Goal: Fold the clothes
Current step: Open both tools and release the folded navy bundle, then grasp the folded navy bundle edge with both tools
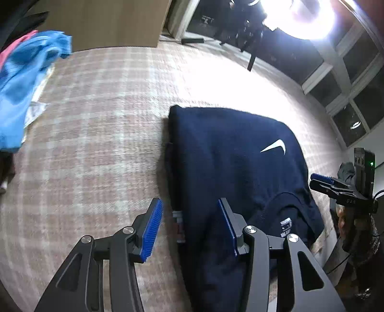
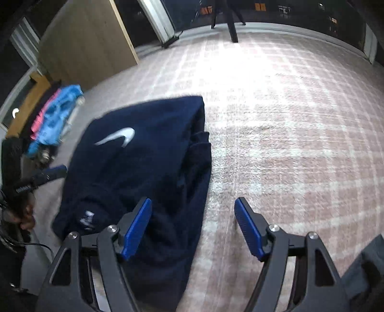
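Pale pink plaid surface, brightly lit in the middle. Light wood panel upright at its far edge. Dark window panes with white frames beyond. Glaring round lamp overhead.

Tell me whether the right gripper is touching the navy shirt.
Cannot tell. In the right wrist view the right gripper stands open over the navy shirt edge, no contact or gap plain.
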The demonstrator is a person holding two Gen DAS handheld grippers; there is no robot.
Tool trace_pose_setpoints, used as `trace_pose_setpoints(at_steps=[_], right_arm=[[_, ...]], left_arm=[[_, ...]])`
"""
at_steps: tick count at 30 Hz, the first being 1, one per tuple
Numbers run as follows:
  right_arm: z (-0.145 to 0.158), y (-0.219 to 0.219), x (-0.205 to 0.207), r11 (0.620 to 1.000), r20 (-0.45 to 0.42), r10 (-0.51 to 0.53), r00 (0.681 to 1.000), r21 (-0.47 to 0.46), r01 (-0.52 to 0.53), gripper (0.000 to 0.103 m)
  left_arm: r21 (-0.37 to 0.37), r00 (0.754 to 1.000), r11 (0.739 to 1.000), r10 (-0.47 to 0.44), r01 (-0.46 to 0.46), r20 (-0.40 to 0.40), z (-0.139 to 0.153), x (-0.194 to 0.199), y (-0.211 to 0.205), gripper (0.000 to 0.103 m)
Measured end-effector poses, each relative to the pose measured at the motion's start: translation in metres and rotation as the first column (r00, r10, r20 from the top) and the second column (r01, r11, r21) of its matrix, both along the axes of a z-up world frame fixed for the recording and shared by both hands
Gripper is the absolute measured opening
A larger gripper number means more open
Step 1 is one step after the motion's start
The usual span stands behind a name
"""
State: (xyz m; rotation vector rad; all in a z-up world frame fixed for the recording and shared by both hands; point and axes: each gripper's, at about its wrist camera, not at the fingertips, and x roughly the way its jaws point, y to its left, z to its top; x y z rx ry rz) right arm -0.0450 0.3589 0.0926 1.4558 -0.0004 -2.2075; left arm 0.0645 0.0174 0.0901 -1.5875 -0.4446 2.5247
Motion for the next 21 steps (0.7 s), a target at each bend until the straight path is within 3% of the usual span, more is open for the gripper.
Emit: trace_pose_setpoints(at_steps=[5,8,12,17,20,21], right_arm=[[-0.006,-0.003,-0.002,0.998,-0.032,-0.062,0.998,0.016,0.062,0.071],[-0.006,-0.01,0.004,0.997,-0.063,-0.025,0.998,0.069,0.029,0.071],[-0.005,-0.023,0.013,0.997,-0.068,0.041,0.997,0.066,-0.037,0.072],[-0.005,-0.032,0.018,0.994,-0.06,0.114,0.992,0.003,-0.114,0.058],[-0.004,-0.026,0.014,0.994,-0.039,0.092,0.995,-0.049,-0.094,0.052],[-0.003,-0.018,0.015,0.994,-0.027,0.079,0.997,-0.068,-0.081,0.044]], left_arm=[[-0.045,0.999,0.999,0.002,0.0,0.033,-0.011,-0.005,0.01,0.045],[-0.078,0.999,0.997,-0.011,0.014,0.039,-0.011,-0.005,0.018,0.049],[-0.131,0.996,0.988,-0.07,0.076,0.052,-0.01,-0.006,0.04,0.052],[-0.116,0.995,0.988,-0.094,0.099,0.045,-0.01,-0.004,0.053,0.052],[-0.069,0.995,0.993,-0.093,0.096,0.042,-0.011,-0.003,0.049,0.042],[-0.067,0.994,0.993,-0.098,0.101,0.043,-0.01,-0.003,0.049,0.039]])
